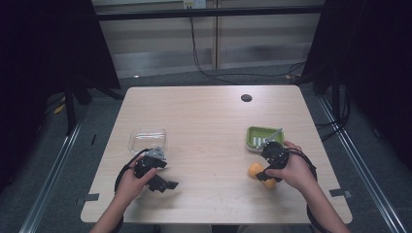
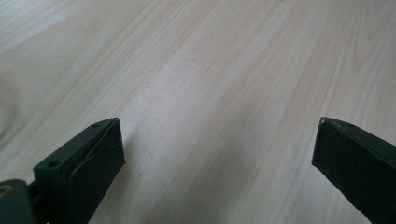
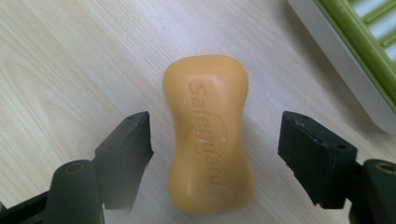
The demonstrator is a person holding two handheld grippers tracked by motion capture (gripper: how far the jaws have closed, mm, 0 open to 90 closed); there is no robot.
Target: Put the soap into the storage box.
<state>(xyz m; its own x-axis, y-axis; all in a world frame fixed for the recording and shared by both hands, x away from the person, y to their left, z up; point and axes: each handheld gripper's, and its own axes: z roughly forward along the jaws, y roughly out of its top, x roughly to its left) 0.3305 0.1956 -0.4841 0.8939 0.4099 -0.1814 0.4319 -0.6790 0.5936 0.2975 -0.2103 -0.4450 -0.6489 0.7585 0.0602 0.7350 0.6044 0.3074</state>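
Pale wood table (image 1: 209,126) fills the middle of the high view, with dark floor and cables beyond its far edge. I see my right gripper (image 3: 215,149) at the lower right of that view, over the orange soap bar (image 3: 208,135). Its own view shows the soap lying flat on the wood between the two black jaws, with a clear gap on each side; the jaws stand apart and press on nothing. A green soap dish (image 1: 263,137) sits just beyond the soap, at the upper right of the right gripper view. My left gripper (image 2: 215,154) is at the lower left of the high view, jaws spread wide over bare wood. A clear plastic tray (image 1: 147,139) lies just beyond it.
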